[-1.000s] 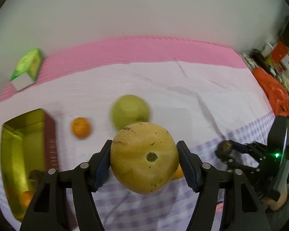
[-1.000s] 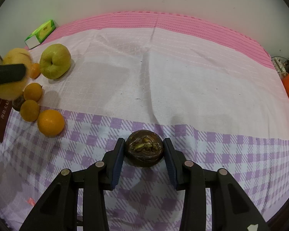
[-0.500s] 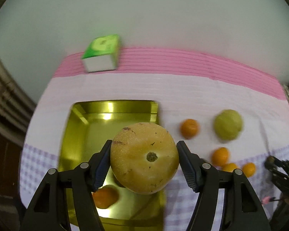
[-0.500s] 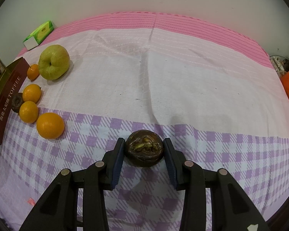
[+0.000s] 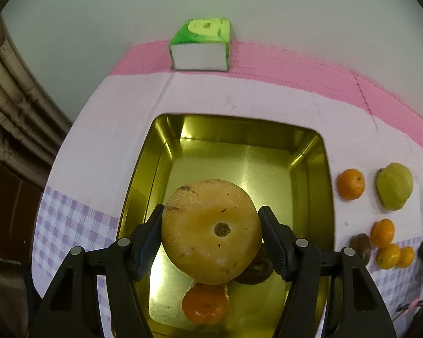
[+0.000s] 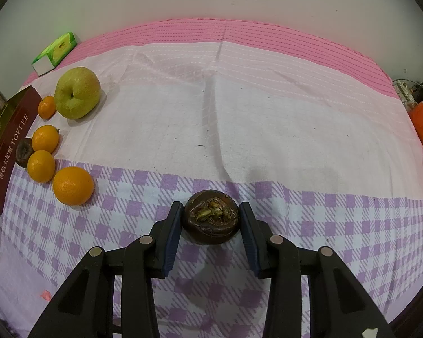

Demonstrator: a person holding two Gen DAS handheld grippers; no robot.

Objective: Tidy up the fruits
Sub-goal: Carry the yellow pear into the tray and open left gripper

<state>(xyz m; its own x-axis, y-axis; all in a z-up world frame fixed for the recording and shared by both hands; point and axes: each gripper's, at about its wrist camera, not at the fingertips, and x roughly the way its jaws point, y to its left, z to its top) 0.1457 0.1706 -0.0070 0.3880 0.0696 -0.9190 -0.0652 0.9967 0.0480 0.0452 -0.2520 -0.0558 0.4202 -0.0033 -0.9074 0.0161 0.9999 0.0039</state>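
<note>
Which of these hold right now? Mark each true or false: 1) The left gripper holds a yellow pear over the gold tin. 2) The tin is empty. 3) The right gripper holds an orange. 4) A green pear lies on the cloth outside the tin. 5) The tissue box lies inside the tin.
1) True: the left gripper clamps the yellow pear above the gold tin.
2) False: an orange fruit and a dark fruit lie in it.
3) False: the right gripper is shut on a dark brown fruit.
4) True: green pear.
5) False: the tissue box sits beyond the tin, on the pink band.
</note>
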